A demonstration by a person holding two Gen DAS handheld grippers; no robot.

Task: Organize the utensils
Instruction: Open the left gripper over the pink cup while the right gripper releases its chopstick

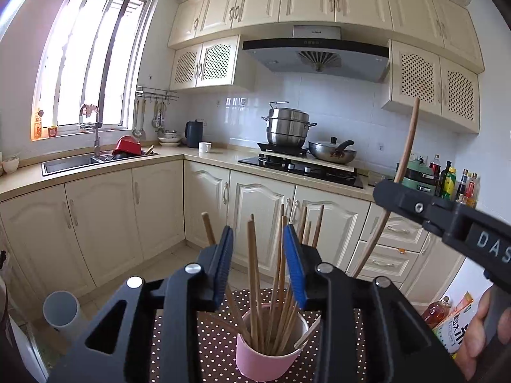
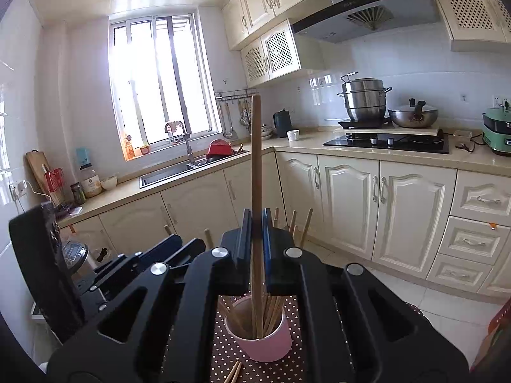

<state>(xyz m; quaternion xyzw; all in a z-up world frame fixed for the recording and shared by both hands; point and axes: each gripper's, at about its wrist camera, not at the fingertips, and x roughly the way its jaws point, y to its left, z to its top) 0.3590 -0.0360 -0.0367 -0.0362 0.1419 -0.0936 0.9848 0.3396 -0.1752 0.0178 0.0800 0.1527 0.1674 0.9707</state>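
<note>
right claw (image 2: 255,223) pinching upright wooden stick (image 2: 255,166) | tip directly over pink cup (image 2: 265,348) | left claw (image 1: 258,255) spread, chopsticks (image 1: 274,287) loose between

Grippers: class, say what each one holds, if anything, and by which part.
The right gripper is shut on a long wooden stick, gripping its lower half, above the pink cup. The left gripper is open around chopsticks and holds nothing.

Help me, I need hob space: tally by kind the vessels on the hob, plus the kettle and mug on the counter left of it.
Steel steamer pot: 1
Wok with lid: 1
Dark kettle: 1
White mug: 1
Total: 4
</note>
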